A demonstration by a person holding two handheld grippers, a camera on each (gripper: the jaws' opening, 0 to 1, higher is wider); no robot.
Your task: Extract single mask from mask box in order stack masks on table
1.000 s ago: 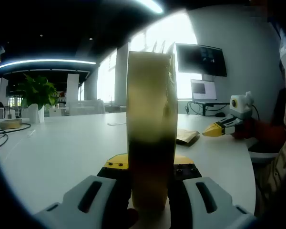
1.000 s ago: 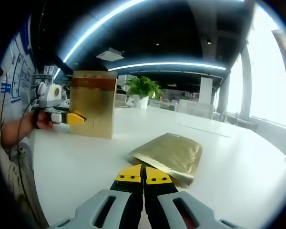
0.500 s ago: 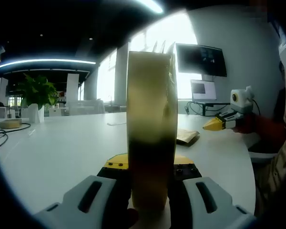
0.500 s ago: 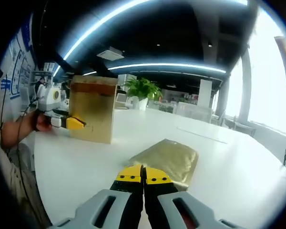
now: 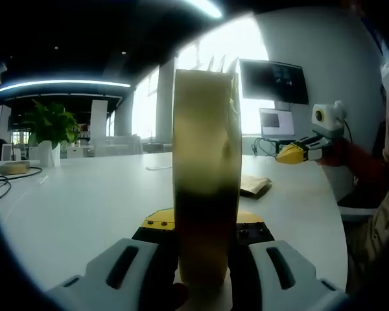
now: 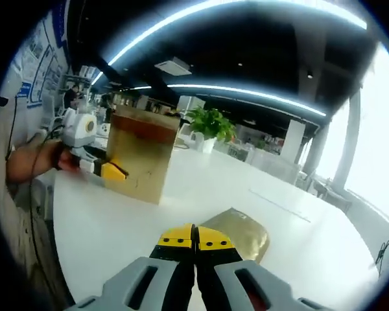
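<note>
Box (image 5: 205,175) stands upright, long axis vertical, clamped by left gripper (image 5: 198,223); right gripper (image 6: 195,238) is pinched closed over flat mask (image 6: 241,234) on table (image 6: 110,227).

**Gold box upright, one gold packet flat on the desk**

The mask box (image 6: 141,155) is seen as a tall gold carton with a darker brown band near its top, standing upright on the white desk (image 6: 117,227). In the left gripper view its narrow side (image 5: 205,175) is seen edge-on, clamped between the jaws of the left claw (image 5: 205,259). A single gold mask packet (image 6: 241,234) lies flat on the desk, well apart from the box; it is also seen beyond the box (image 5: 254,184).
</note>
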